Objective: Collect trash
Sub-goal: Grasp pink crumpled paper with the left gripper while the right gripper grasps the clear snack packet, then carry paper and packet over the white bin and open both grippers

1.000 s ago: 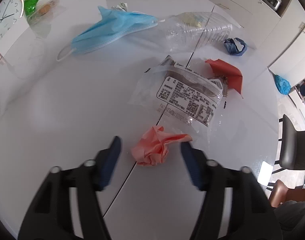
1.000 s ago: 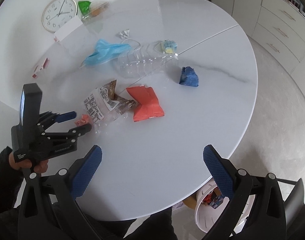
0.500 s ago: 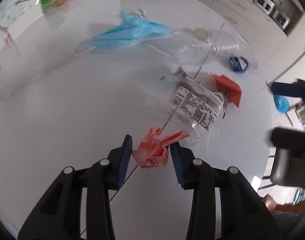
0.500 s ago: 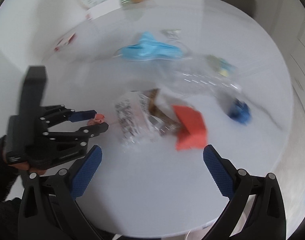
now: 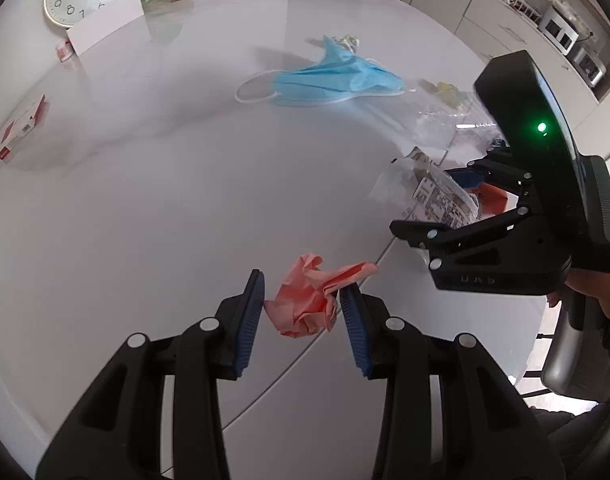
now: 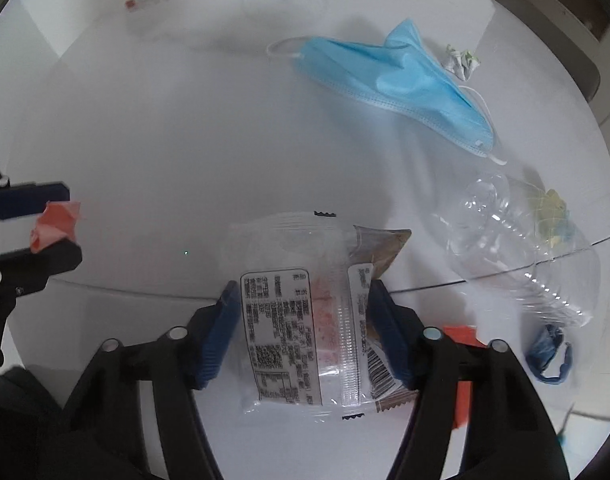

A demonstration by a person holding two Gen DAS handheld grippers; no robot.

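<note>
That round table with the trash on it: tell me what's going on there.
A person with a gripper in each hand is clearing litter. The left gripper has its jaws around a crumpled pink paper, right pad touching it. The right gripper straddles a clear snack wrapper. A blue face mask and a clear plastic bottle lie on the table.

Both wrist views look down close over the table (image 5: 145, 208); both show the blue mask (image 5: 337, 80) (image 6: 401, 84).
</note>
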